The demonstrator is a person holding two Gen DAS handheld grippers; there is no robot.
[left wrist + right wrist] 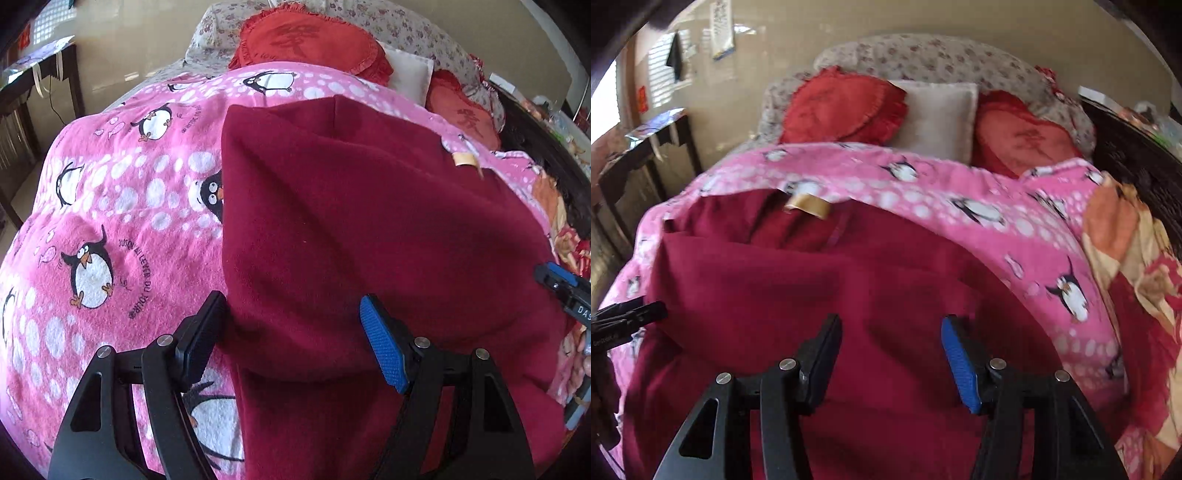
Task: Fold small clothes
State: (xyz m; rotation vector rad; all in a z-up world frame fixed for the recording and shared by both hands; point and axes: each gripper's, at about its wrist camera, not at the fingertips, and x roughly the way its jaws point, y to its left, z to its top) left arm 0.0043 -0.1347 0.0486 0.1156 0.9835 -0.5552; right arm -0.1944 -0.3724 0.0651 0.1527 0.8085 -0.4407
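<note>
A dark red fleece garment lies spread on a pink penguin blanket, with a small gold label near its far edge. My left gripper is open, its jaws wide apart over the garment's near left edge, holding nothing. In the right wrist view the same garment and label show on the blanket. My right gripper is open above the garment's near part. It also shows at the right edge of the left wrist view.
Red heart-shaped cushions and a white pillow lie at the head of the bed. A dark wooden table stands to the left. A floral orange quilt and dark headboard are on the right.
</note>
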